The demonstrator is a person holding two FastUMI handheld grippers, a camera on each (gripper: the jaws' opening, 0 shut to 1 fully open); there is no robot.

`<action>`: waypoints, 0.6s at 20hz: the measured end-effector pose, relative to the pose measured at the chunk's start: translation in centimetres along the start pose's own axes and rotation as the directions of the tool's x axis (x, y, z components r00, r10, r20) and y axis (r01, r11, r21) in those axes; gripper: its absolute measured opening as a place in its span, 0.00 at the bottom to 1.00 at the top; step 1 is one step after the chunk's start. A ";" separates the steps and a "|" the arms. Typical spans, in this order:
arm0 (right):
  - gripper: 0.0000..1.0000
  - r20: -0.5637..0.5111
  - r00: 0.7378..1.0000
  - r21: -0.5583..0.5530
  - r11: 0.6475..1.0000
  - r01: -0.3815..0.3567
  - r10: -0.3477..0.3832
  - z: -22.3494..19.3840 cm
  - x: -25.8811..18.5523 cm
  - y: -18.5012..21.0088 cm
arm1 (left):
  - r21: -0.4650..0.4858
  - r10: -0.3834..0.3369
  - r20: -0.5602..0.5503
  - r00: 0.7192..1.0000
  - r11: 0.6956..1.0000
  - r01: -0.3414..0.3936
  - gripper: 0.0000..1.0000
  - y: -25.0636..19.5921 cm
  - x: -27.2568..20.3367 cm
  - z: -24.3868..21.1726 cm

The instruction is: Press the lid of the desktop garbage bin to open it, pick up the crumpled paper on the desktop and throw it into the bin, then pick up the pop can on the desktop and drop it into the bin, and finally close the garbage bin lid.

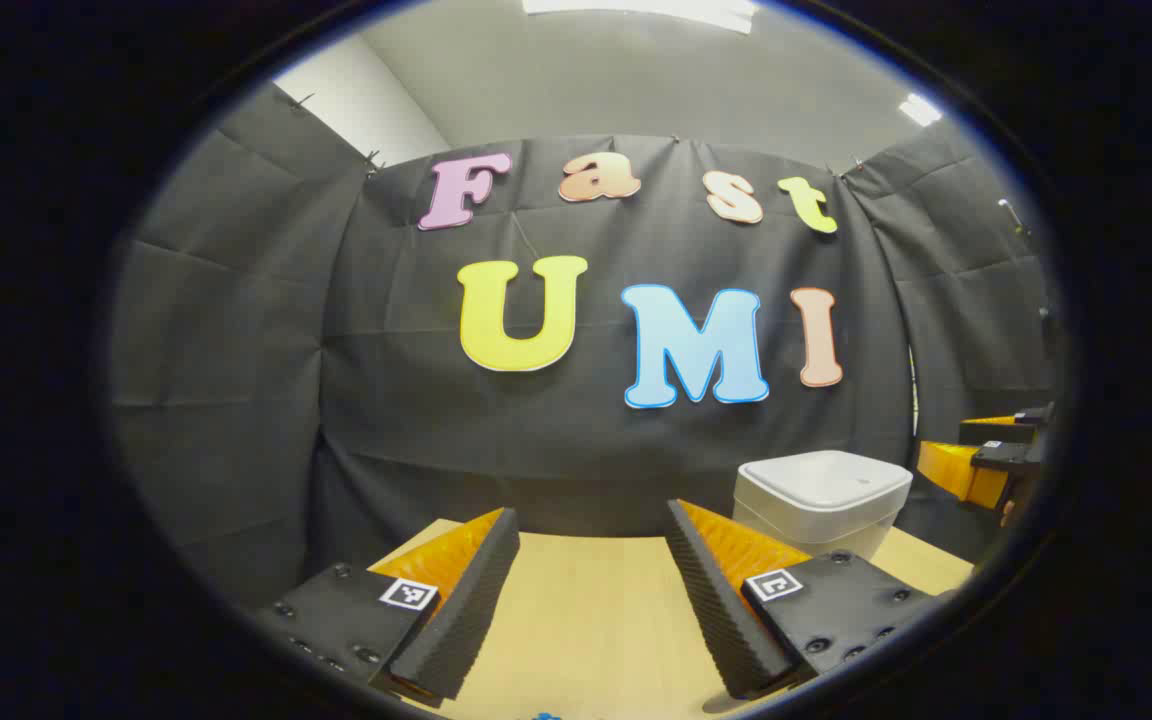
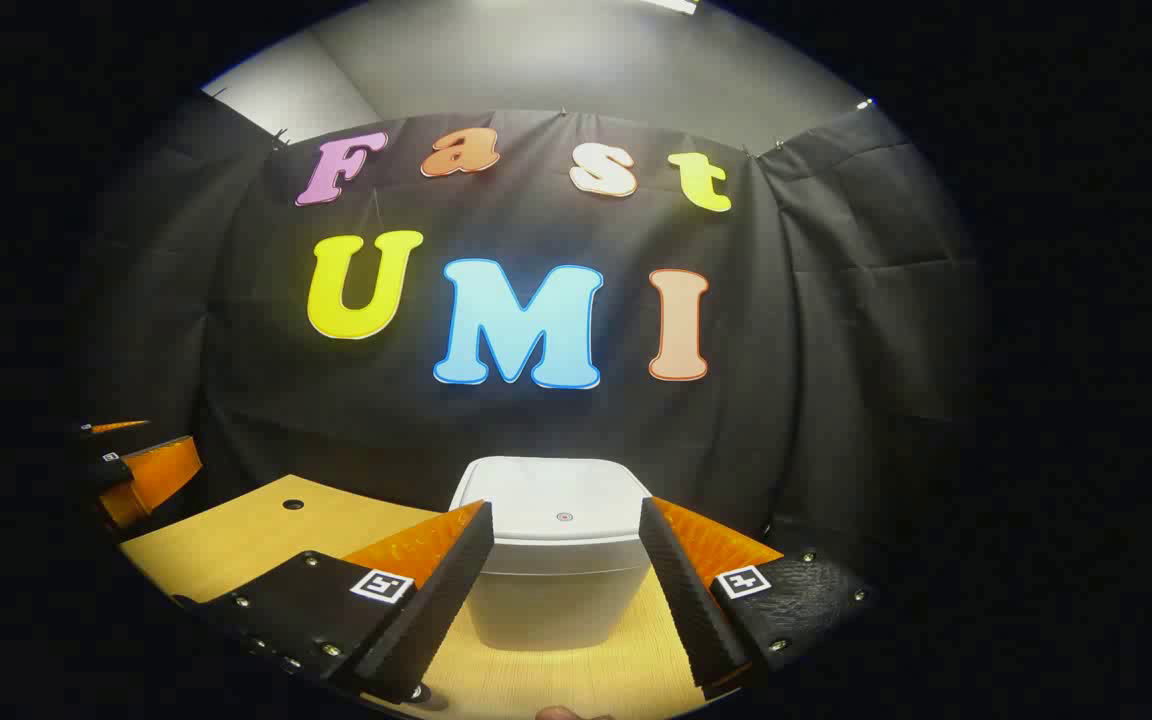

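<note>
Wooden desk (image 2: 256, 530): bin (image 2: 558, 560) dead ahead of right gripper (image 2: 564, 545), lid (image 2: 561, 500) closed, framed between wide-spread fingers (right nearer); left gripper (image 1: 593, 555) also wide, bin off its right.

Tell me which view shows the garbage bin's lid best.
The right gripper view: the garbage bin sits centred, straight ahead between the right gripper fingers, its closed lid fully visible. The left gripper view shows the bin off to the right, partly hidden.
</note>
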State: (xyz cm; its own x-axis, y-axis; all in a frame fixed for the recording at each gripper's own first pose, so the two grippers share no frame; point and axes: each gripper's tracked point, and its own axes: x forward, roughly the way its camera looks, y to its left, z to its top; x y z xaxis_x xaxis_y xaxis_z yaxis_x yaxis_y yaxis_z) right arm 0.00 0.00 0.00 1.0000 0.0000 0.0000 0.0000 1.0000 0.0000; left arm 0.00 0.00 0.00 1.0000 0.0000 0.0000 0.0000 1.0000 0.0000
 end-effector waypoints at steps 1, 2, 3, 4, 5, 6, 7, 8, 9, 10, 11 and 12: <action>0.95 0.000 1.000 -0.001 1.000 -0.004 0.004 0.0 0.1 0.0 | 0.001 0.003 -0.002 1.000 1.000 -0.003 0.85 0.0 0.0 -0.1; 0.95 0.001 1.000 -0.002 1.000 -0.006 0.006 0.1 0.2 0.2 | -0.002 0.000 -0.003 1.000 1.000 0.000 0.85 0.0 0.1 -0.2; 0.95 0.000 1.000 -0.004 1.000 -0.007 0.007 0.1 0.3 0.2 | -0.005 -0.002 -0.005 1.000 1.000 0.002 0.85 -0.2 0.1 -0.3; 0.94 -0.002 1.000 -0.005 1.000 -0.009 0.009 -0.1 0.3 0.2 | -0.007 -0.004 -0.008 1.000 1.000 0.004 0.85 -0.2 0.2 -0.2; 0.94 -0.005 1.000 -0.006 1.000 -0.011 0.011 -0.1 0.4 0.2 | -0.007 -0.007 -0.009 1.000 1.000 0.007 0.85 -0.3 0.3 -0.2; 0.94 -0.007 1.000 -0.008 1.000 -0.011 0.011 -0.2 0.4 0.2 | -0.007 -0.009 -0.010 1.000 1.000 0.009 0.85 -0.4 0.4 -0.2; 0.95 -0.008 1.000 -0.009 1.000 -0.011 0.010 -0.2 0.5 0.1 | -0.007 -0.011 -0.012 1.000 1.000 0.011 0.96 -0.5 0.4 -0.3; 0.95 -0.012 1.000 -0.010 1.000 -0.010 0.009 -0.2 0.6 0.1 | -0.007 -0.013 -0.015 1.000 1.000 0.013 0.96 -0.5 0.5 -0.5; 0.95 -0.015 1.000 -0.009 1.000 -0.010 0.010 -0.3 0.7 0.1 | -0.008 -0.015 -0.017 1.000 1.000 0.015 0.96 -0.6 0.7 -0.5; 0.95 -0.018 1.000 -0.007 1.000 -0.010 0.010 -0.4 0.9 0.1 | -0.010 -0.018 -0.020 1.000 1.000 0.018 0.96 -0.6 0.8 -0.6; 0.94 -0.021 1.000 -0.003 1.000 -0.011 0.011 -0.5 1.0 0.1 | -0.011 -0.018 -0.022 1.000 1.000 0.018 0.96 -0.6 0.8 -0.6; 0.94 -0.022 1.000 -0.001 1.000 -0.013 0.013 -0.5 0.9 0.2 | -0.013 -0.020 -0.024 1.000 1.000 0.019 0.85 -0.6 0.9 -0.7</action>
State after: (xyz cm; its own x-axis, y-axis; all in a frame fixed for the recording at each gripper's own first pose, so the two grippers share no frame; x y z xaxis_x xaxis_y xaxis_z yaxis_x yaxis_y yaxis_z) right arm 0.90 0.19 -0.50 0.9997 0.0129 -0.0216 -0.0130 0.9999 -0.0010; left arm 0.85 -0.59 -0.73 0.9995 -0.0198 -0.0241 0.0195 0.9997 -0.0131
